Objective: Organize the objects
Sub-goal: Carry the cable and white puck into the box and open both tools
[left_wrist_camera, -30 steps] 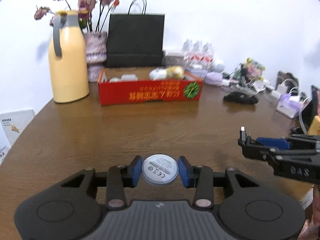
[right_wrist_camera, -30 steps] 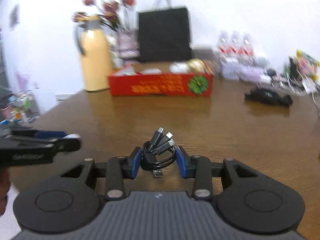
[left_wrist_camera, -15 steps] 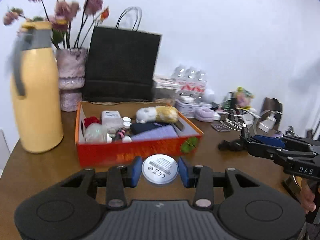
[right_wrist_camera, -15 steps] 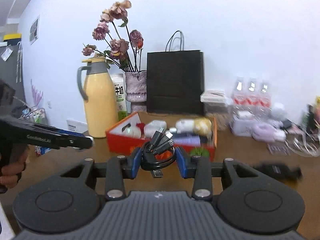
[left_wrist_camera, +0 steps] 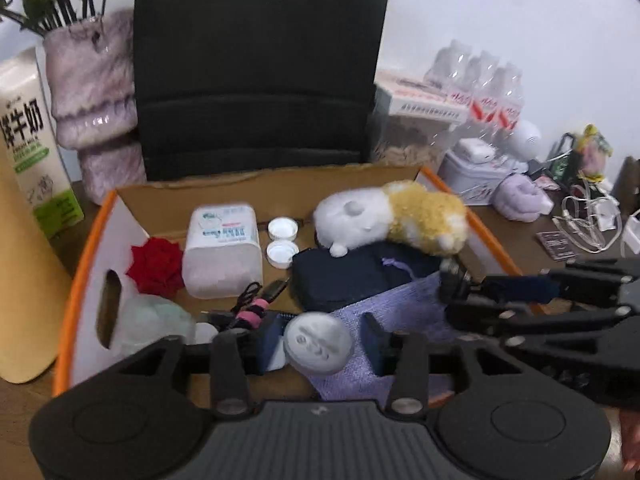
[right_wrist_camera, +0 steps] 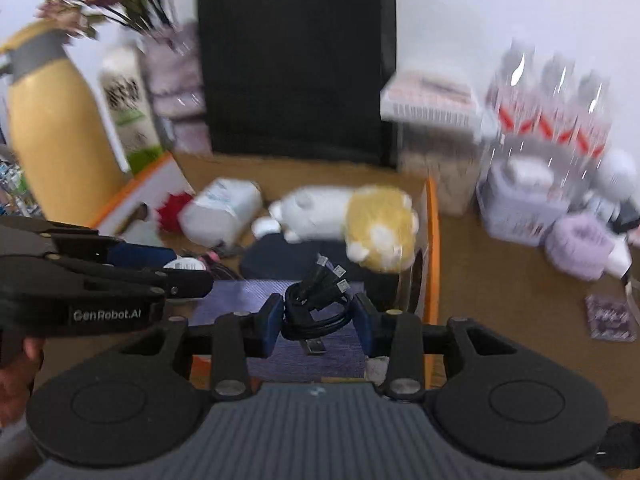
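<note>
An orange cardboard box point(left_wrist_camera: 82, 264) holds a plush toy point(left_wrist_camera: 390, 216), a white container point(left_wrist_camera: 222, 248), a red flower point(left_wrist_camera: 154, 266), a dark pouch point(left_wrist_camera: 352, 276) and a purple cloth point(left_wrist_camera: 394, 316). My left gripper point(left_wrist_camera: 322, 344) is over the box's front part. Its jaws have spread, and the white round disc point(left_wrist_camera: 318, 344) sits blurred between them, touching the left pad only. My right gripper point(right_wrist_camera: 318, 316) is shut on a coiled black USB cable point(right_wrist_camera: 316, 308) above the purple cloth point(right_wrist_camera: 248, 296) at the box's right front. It also shows in the left wrist view point(left_wrist_camera: 464, 288).
Behind the box stand a black paper bag point(left_wrist_camera: 256, 64), a pink vase point(left_wrist_camera: 94, 96), a milk carton point(left_wrist_camera: 32, 152) and a yellow jug point(right_wrist_camera: 56, 128). To the right are water bottles point(left_wrist_camera: 484, 88), a tin point(left_wrist_camera: 476, 176), a purple roll point(left_wrist_camera: 520, 198) and white cables point(left_wrist_camera: 588, 216).
Both grippers moved forward from the open table to above the box. The left jaws have spread and the disc has tilted loose between them. The right still holds the cable.
</note>
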